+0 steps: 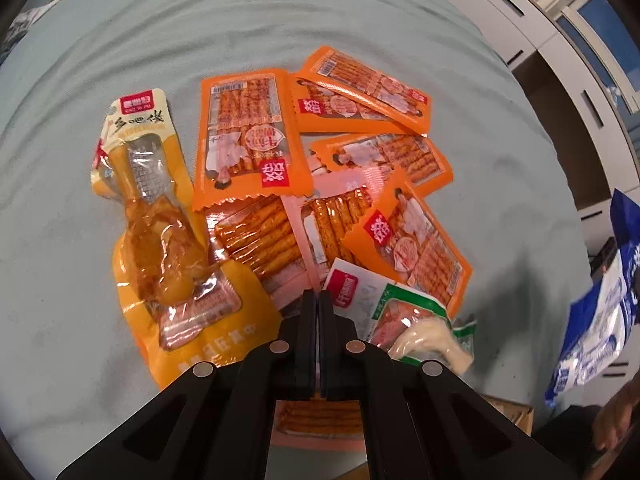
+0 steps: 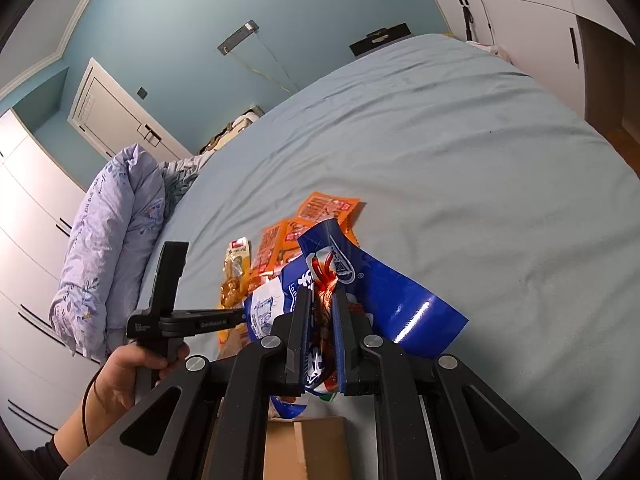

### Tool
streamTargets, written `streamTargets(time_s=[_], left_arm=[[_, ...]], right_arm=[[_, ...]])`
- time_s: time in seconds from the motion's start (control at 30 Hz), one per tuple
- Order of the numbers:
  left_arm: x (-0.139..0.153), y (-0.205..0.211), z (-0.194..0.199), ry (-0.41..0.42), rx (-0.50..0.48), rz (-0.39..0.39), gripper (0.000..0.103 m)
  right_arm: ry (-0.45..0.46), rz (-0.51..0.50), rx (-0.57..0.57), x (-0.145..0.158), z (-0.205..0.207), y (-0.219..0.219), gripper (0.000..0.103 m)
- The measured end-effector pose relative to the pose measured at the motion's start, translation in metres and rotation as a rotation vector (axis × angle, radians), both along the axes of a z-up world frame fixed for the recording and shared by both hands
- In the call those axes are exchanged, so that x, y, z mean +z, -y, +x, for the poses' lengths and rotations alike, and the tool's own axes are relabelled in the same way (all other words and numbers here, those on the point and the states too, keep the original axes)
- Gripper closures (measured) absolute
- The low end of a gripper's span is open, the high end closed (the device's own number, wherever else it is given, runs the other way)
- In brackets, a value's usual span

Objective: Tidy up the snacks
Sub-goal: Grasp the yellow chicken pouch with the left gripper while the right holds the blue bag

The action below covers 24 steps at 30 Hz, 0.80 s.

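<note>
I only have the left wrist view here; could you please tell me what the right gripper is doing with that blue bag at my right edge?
Observer: The right gripper has its jaws shut on the blue snack bag, held up off the bed.
Operator: Thank you. Is there a container anywhere near it?
Observer: Yes, a cardboard box sits directly below the right gripper.
Operator: And how does my left gripper look from there?
Observer: A bare hand grips its handle, and it points toward the orange snack packets.
</note>
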<state>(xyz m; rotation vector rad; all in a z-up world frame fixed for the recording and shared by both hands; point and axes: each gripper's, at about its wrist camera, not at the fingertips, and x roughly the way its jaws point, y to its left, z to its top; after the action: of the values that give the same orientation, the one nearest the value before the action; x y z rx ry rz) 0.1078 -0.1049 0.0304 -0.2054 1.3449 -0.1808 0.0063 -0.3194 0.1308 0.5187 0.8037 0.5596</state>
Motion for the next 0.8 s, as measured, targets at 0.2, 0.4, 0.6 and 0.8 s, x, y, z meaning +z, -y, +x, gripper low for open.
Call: streamTargets(time_s=[0.2,0.4,0.6,0.8], left_arm=[[0.049,-0.029,-0.016,0.107,0.107,-0.045,0.103],[0.124,-0.044,-0.046,0.299,0.177,-0.057,0.103],[0.183,-0.034,-0.099,0.469,0.168,-0.025,0.103],[0.160,-0.039,-0.114,0.409,0.192,-0.029,0.103]], right_arm=[[0.009,0.018,-0.002,0.001,-0.005,0.003,0.095],[0.031,0.032,-0.006,-0.005,-0.012,0.011,0.095],[0.082,0.032,-0.016,-0.002,-0.023,0.012,0.095],[0.091,0.036,-0.044,-0.001,-0.039,0.020,0.095]])
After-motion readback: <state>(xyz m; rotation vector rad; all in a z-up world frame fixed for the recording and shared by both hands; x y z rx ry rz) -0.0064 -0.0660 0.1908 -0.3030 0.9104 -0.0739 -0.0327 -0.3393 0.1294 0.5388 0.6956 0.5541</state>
